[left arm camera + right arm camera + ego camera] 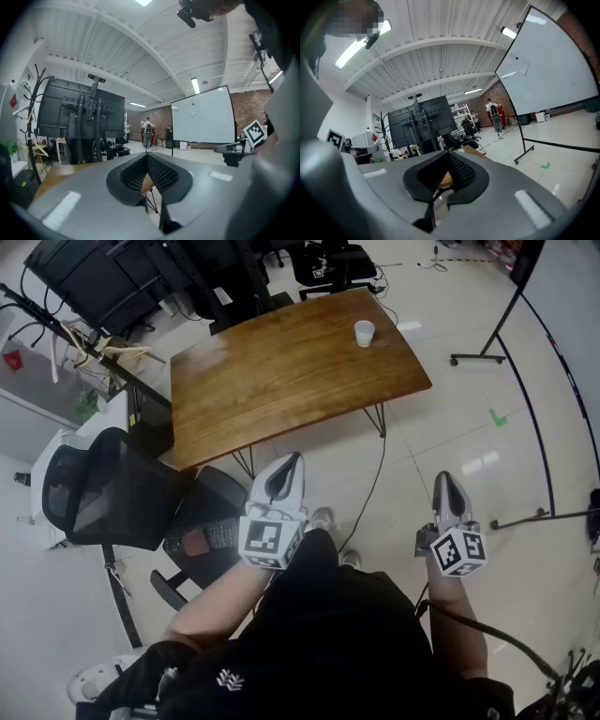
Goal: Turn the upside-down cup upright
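Observation:
A small white cup [364, 333] stands near the far right edge of a wooden table [281, 381]; it is too small to tell which way up it is. Both grippers are held close to the body, well short of the table and pointing towards it. My left gripper [289, 463] has its jaws together with nothing between them. The right gripper [448, 480] is also shut and holds nothing. In the left gripper view the jaws [147, 157] meet in front of the table's wood [56, 176]. The right gripper view shows its shut jaws [449, 154]; the cup is not visible there.
A black office chair [103, 493] stands left of me by the table's near corner. Black screens on a stand [112, 277] are at the far left. A whiteboard's wheeled stand [483, 357] and a green floor mark [497, 417] lie to the right. A cable [375, 484] runs under the table.

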{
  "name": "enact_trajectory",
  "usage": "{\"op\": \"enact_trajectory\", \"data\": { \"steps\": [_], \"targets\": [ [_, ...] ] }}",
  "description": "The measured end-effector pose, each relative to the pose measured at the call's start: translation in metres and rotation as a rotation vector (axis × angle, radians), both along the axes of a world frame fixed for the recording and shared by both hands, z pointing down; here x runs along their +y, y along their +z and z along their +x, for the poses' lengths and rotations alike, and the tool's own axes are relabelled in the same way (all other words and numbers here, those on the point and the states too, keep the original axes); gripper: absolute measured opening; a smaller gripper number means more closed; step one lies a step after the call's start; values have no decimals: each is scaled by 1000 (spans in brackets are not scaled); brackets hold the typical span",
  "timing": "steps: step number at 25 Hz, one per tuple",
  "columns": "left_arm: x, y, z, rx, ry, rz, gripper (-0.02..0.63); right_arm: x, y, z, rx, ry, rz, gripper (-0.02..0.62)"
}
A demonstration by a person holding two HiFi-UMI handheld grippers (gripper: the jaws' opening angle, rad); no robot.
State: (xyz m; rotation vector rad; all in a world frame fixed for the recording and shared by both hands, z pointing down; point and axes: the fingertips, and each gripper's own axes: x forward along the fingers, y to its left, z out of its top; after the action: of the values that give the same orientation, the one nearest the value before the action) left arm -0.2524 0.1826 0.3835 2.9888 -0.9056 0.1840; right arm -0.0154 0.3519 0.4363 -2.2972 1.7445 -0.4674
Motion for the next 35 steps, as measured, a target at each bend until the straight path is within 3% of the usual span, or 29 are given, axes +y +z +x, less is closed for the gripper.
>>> {"op": "enact_trajectory", "data": {
  "steps": [3,8,12,15,17,20,25,29,32,35],
  "targets": [
    [-13,13,13,-22,4,-7,0,-22,8,10,14,-26,-8,2],
    [-69,20,67,-4,46,23,0,-77,24,53,20,-13,-14,2],
    [-139,17,124,24,60,38,0,-134,17,101,52,7,-30,2],
    [-186,-8,176,60,130,76,0,-185,-4,141,92,18,-39,2],
    [-216,-7,203,70,175,43,0,-216,-9,157,107,23,-59,2],
    [-267,17,233,34,165,-40,0,-255,-9,170,125,17,-96,2],
    [-288,1,268,91,197,-35,0,-296,2,193,131,-55,-178,2],
    [-303,8,269,84,115,-24,0,-342,31,220,123,-132,-245,2],
    [-315,2,266,71,46,10,0,-376,47,217,140,-257,-277,2],
    [-329,3,253,56,-58,11,0,-403,80,213,70,-383,-335,3]
  ]
}}
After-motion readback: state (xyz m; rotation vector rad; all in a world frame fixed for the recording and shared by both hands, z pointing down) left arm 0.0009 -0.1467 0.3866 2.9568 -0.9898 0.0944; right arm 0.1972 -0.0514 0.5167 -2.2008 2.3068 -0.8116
